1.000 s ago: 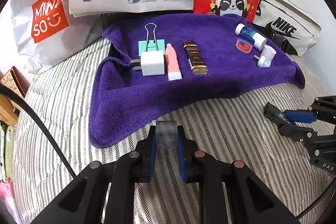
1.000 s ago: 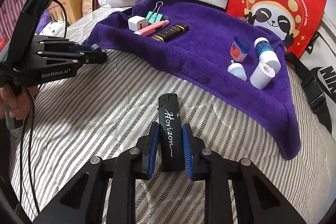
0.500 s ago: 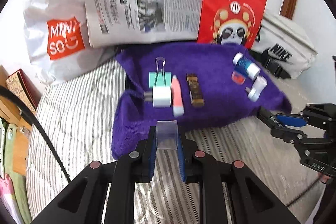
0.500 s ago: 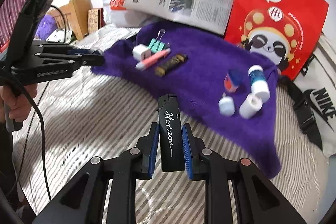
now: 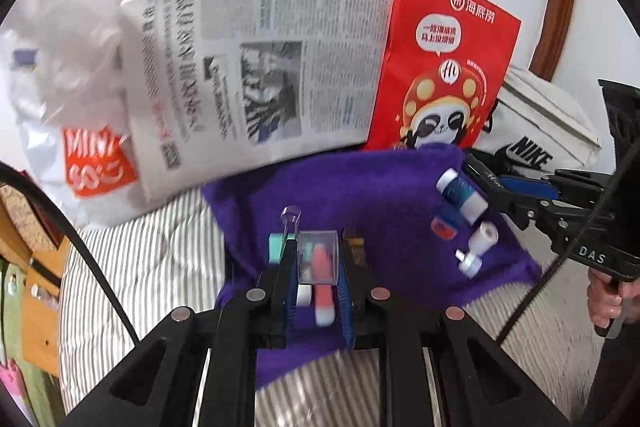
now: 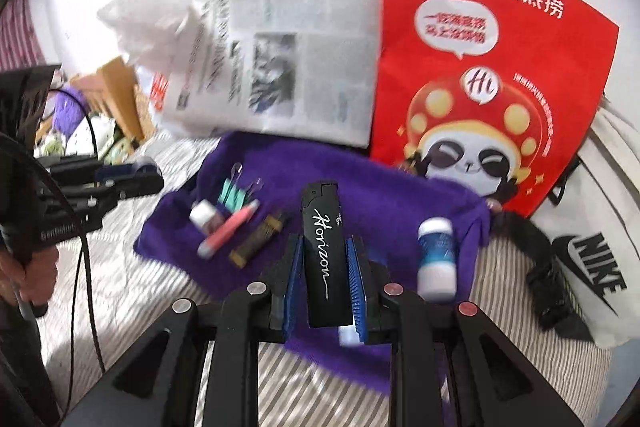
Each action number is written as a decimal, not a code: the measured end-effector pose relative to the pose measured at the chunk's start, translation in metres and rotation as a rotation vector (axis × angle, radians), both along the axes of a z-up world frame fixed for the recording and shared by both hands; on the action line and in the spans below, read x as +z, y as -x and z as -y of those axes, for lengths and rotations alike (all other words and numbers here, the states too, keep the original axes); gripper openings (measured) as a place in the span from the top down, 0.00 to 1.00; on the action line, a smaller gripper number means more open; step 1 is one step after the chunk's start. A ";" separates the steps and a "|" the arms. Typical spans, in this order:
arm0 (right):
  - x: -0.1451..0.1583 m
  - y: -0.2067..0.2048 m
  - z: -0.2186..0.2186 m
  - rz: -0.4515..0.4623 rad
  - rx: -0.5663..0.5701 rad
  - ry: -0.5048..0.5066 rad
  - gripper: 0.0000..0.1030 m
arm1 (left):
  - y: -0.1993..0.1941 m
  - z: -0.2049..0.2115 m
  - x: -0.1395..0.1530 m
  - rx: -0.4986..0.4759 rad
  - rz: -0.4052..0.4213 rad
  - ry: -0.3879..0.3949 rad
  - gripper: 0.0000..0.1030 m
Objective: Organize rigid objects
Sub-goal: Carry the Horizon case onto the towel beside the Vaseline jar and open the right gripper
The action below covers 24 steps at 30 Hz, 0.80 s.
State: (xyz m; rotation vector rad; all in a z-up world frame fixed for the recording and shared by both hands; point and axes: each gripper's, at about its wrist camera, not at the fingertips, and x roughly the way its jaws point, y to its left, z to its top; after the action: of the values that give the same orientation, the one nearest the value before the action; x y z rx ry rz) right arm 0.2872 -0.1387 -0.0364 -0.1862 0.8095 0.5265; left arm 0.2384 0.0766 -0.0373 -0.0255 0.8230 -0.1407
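Note:
My left gripper (image 5: 318,269) is shut on a small clear plastic box (image 5: 318,255) and holds it above the near left part of the purple towel (image 5: 384,195). My right gripper (image 6: 325,277) is shut on a black lighter marked "Horizon" (image 6: 324,251) above the towel (image 6: 372,203). On the towel lie a teal binder clip (image 6: 233,190), a white charger (image 6: 203,214), a pink tube (image 6: 229,231), a dark brown tube (image 6: 259,238) and a blue-labelled white bottle (image 6: 436,255). A small white bottle (image 5: 483,241), a white cap (image 5: 468,262) and a small jar (image 5: 444,227) lie at the towel's right.
The towel lies on a striped bed (image 5: 152,267). Behind it stand a newspaper (image 5: 256,75), a red paper bag with a panda (image 5: 440,67), a white Miniso bag (image 5: 76,131) and a white Nike bag (image 5: 536,131). Wooden furniture (image 5: 36,291) is at the left.
Both grippers have risen and moved forward over the towel, still holding the clear box and the lighter. The views tilt up and blur with the motion.

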 end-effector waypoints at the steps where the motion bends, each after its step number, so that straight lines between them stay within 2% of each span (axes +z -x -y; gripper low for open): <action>1: 0.002 -0.007 0.001 0.001 -0.012 -0.007 0.78 | -0.005 0.001 0.002 -0.001 0.004 -0.003 0.83; 7: 0.007 -0.039 0.007 0.011 -0.068 -0.049 0.78 | -0.039 0.010 0.009 -0.012 0.017 -0.022 0.83; 11: -0.003 -0.054 0.009 -0.001 -0.103 -0.053 0.78 | -0.053 0.012 0.004 -0.010 0.013 -0.012 0.83; 24: -0.046 -0.076 0.004 -0.080 -0.110 0.037 0.78 | -0.064 0.001 -0.025 0.007 -0.040 0.006 0.83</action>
State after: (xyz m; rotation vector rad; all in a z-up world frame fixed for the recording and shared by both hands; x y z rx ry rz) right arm 0.3630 -0.1422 -0.0821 -0.1539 0.9027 0.4175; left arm 0.3022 0.0757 -0.0620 -0.0372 0.8626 -0.1367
